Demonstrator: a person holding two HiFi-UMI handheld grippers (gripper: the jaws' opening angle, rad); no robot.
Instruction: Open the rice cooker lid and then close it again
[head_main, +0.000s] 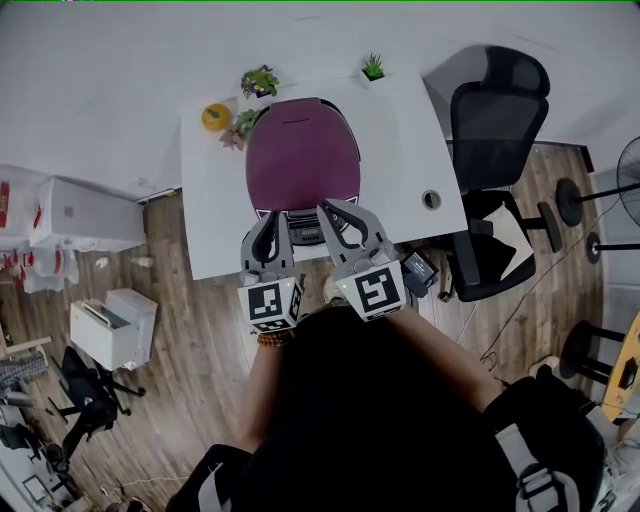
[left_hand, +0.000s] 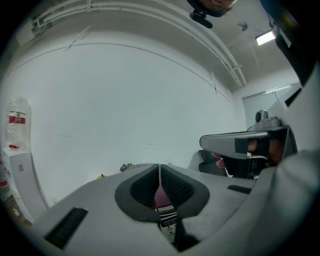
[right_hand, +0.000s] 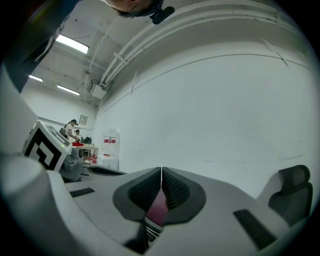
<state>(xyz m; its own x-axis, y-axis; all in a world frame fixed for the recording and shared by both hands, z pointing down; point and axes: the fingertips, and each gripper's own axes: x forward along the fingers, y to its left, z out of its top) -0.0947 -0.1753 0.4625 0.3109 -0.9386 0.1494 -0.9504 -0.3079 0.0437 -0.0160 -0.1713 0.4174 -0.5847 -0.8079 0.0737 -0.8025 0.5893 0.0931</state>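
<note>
- Rice cooker (head_main: 303, 165) is sitting near the back middle of the white table (head_main: 400, 140), and its maroon lid (head_main: 300, 140) is lying down over the body, as far as the head view shows.
- Black office chair (head_main: 495, 130) is standing just beside the table's right edge.
- Right gripper (head_main: 325, 206) is reaching in level from the near edge. Its tips are hanging over the cooker's front edge beside the control panel (head_main: 303, 230). In its own view the right gripper (right_hand: 161, 170) is showing both pads pressed together with nothing between them, the maroon top showing beyond.
- Left gripper (head_main: 271, 214) is lying just beside the right one, pointing at the cooker's front left. The left gripper view is showing the left gripper (left_hand: 160, 167) clenched on nothing as well, with the panel below its tips. Whether either gripper is touching the cooker cannot be told.
- Leafy plant (head_main: 260, 80) is standing behind the cooker's left corner.
- Small green plant (head_main: 372, 68) is sitting at the table's back edge.
- Yellow object (head_main: 215, 116) is resting near the back left corner.
</note>
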